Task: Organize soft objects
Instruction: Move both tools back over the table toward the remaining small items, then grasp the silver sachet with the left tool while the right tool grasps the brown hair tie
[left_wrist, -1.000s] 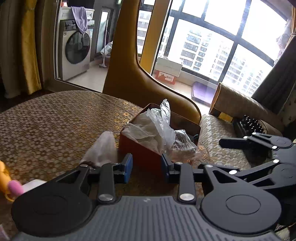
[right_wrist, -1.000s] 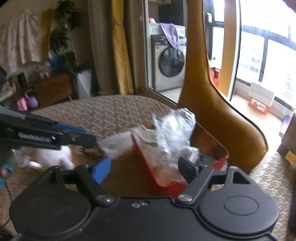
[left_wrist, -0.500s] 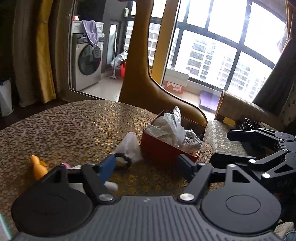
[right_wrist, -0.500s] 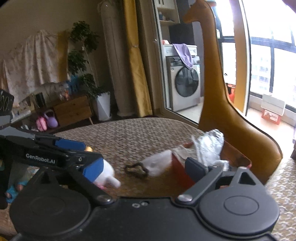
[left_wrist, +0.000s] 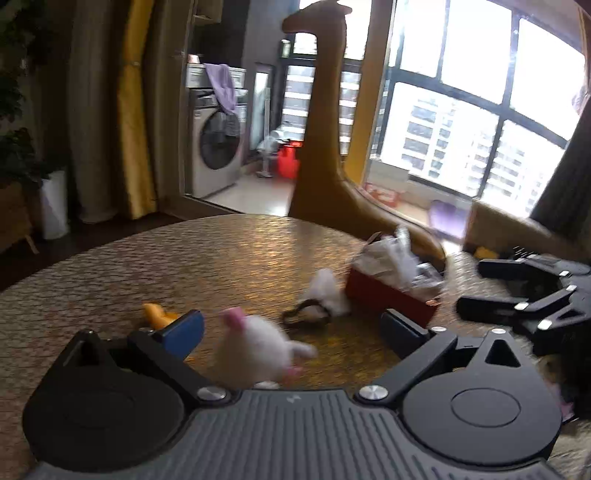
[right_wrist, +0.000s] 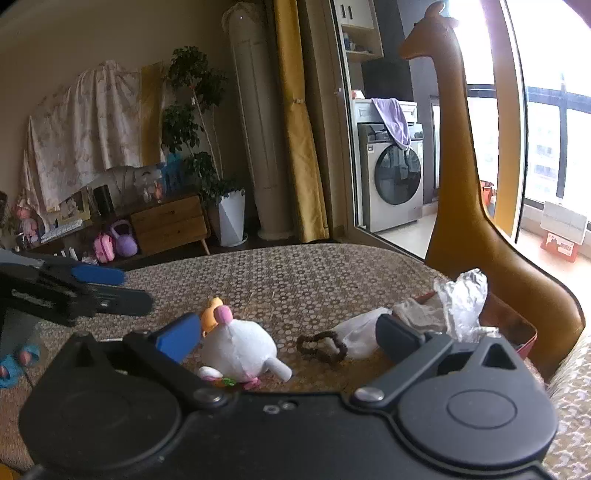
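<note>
White plush toy (right_wrist: 240, 349) lies between open right hand-held gripper (right_wrist: 286, 334) fingers

giraffe statue (right_wrist: 454, 184), washing machine (right_wrist: 393, 177), potted plant (right_wrist: 199, 147)

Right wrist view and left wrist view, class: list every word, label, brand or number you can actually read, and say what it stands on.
Nothing can be read for certain in either view.
Left gripper: a pale strip of lettering on its side, too blurred to read.
Red box on the balcony floor: white marks, too small to read.
Washing machine: panel markings, too small to read.
Left wrist view: motion-blurred, no legible text.
</note>
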